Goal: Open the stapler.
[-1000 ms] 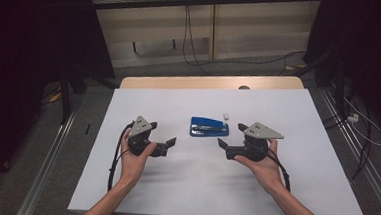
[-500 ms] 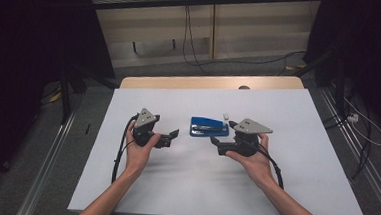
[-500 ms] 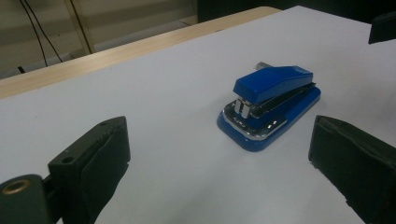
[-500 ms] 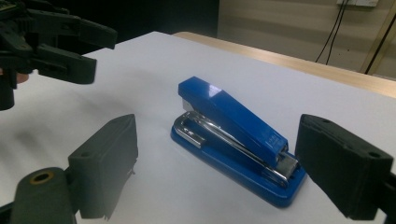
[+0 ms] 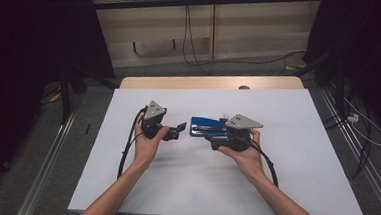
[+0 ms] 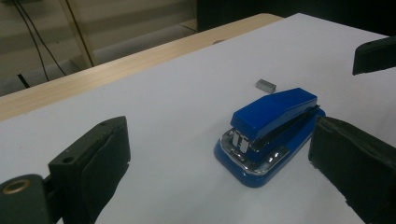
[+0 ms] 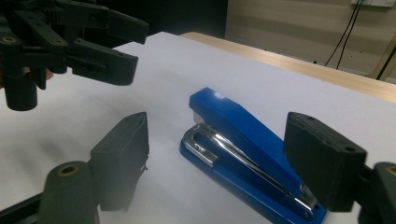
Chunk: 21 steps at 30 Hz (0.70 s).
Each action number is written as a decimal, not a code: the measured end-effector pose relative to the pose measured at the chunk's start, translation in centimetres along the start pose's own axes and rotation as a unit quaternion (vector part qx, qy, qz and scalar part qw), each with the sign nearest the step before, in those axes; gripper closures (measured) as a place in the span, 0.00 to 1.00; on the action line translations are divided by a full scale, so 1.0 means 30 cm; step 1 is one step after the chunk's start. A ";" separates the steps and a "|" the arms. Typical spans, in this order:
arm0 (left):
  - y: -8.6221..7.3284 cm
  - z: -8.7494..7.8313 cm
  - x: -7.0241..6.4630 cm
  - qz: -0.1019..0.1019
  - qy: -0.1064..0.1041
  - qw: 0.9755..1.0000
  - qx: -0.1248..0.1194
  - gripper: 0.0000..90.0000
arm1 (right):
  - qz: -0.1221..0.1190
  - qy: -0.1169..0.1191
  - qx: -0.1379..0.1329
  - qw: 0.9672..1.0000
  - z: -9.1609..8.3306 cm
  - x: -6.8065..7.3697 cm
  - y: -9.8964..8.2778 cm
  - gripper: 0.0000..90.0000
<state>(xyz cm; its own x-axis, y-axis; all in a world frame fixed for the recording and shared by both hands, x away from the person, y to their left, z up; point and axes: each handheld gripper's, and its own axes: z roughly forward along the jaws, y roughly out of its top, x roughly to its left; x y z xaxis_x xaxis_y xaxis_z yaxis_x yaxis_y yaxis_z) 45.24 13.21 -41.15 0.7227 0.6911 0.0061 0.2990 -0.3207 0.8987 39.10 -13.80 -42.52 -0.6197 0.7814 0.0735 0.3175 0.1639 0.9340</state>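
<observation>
A white sheet point(image 5: 295, 159) covers most of a wooden table point(image 5: 210, 82), whose bare far edge shows at centre frame. Grey carpet point(image 5: 281, 68) lies beyond. Pale wall panels point(image 5: 253, 26) fill the top, with black cables point(image 5: 185, 32) hanging. Dark curtains point(image 5: 26, 52) flank both sides. Light is dim.

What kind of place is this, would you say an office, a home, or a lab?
Most likely a lab or a recording room. A desk under a white sheet carries just a blue stapler, metal rails flank it, loose cables run over the grey floor, and black curtains hang on both sides.
</observation>
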 end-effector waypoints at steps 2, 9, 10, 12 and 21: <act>0.002 0.018 0.005 -0.002 -0.001 1.000 0.000 0.06 | 0.000 0.000 -0.001 1.000 0.006 -0.001 0.005 0.27; -0.001 0.056 0.019 -0.009 -0.007 1.000 0.009 0.06 | 0.001 0.017 0.019 1.000 0.037 -0.009 -0.003 0.37; -0.005 0.057 0.020 -0.012 -0.012 1.000 0.011 0.06 | 0.002 0.017 0.021 1.000 0.043 -0.011 -0.007 0.38; -0.011 0.064 0.019 -0.010 -0.015 1.000 0.019 0.05 | 0.005 0.017 0.025 1.000 0.054 -0.015 -0.013 0.41; -0.027 0.071 0.027 -0.013 -0.031 0.999 0.042 0.07 | -0.007 0.015 0.029 0.999 0.074 -0.030 -0.023 0.67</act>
<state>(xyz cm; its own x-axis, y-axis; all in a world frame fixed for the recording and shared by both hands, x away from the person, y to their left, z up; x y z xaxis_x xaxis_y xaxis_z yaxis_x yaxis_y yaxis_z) 46.92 12.64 -42.82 0.7504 0.6593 -0.0473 0.3679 -0.3573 0.8585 41.03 -13.27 -44.01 -0.6449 0.7609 0.0715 0.3491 0.2101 0.9132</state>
